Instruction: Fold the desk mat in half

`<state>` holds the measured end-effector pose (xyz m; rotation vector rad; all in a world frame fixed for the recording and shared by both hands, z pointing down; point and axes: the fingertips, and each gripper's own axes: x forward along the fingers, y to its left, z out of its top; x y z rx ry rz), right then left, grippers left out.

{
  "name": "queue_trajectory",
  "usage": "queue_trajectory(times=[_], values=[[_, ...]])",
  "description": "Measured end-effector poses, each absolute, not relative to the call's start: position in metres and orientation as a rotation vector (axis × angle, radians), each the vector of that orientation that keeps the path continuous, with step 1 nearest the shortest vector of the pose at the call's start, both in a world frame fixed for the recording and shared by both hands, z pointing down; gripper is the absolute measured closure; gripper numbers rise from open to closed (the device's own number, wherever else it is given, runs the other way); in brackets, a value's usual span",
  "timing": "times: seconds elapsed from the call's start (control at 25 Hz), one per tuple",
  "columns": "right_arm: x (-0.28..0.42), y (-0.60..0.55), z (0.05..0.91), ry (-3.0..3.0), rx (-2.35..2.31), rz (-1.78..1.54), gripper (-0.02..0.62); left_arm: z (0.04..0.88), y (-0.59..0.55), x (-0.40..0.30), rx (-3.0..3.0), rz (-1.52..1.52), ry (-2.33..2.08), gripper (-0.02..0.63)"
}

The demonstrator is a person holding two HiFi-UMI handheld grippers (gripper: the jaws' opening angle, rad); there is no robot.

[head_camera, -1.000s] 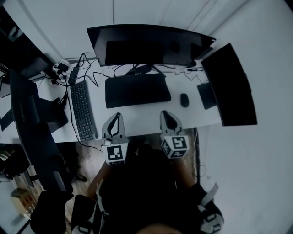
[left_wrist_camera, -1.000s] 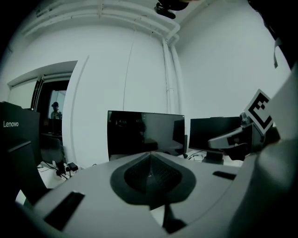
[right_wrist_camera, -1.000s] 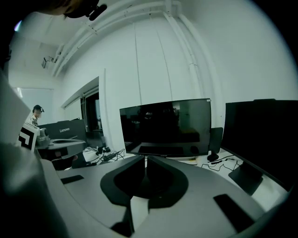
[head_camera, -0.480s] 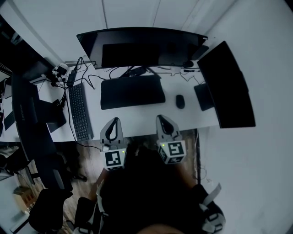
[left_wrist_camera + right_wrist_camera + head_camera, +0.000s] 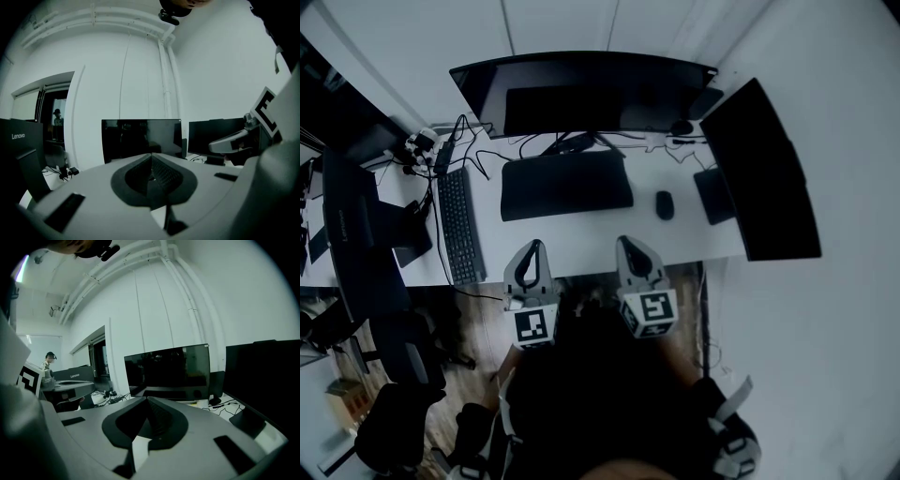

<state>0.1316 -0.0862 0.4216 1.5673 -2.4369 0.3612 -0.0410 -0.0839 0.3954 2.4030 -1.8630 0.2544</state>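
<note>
The black desk mat [image 5: 567, 184] lies flat and unfolded on the white desk [image 5: 581, 239], in front of the wide monitor [image 5: 581, 92]. Both grippers hover over the desk's near edge, short of the mat and not touching it. My left gripper [image 5: 532, 246] is shut with nothing between its jaws; in the left gripper view [image 5: 151, 155] the jaws meet. My right gripper [image 5: 630, 242] is closing its last bit, and in the right gripper view [image 5: 149, 400] the jaws meet on nothing.
A grey keyboard [image 5: 459, 225] lies left of the mat with cables behind it. A mouse [image 5: 664, 204] and a small dark pad [image 5: 712, 195] sit to the right, below a second monitor [image 5: 764, 173]. Another dark screen [image 5: 352, 216] stands far left.
In the head view the desk has slid slightly up and left, and both grippers sit a little lower and left. The mat has not moved.
</note>
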Motion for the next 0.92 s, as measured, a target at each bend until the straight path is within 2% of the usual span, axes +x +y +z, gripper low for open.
queue_trajectory(times=[0.92], values=[[0.1259,-0.0783,0.4189,-2.445,1.555,0.369,0.588,0.3941,-0.0759,-0.0398,2.416,0.266,-1.858,0.598]])
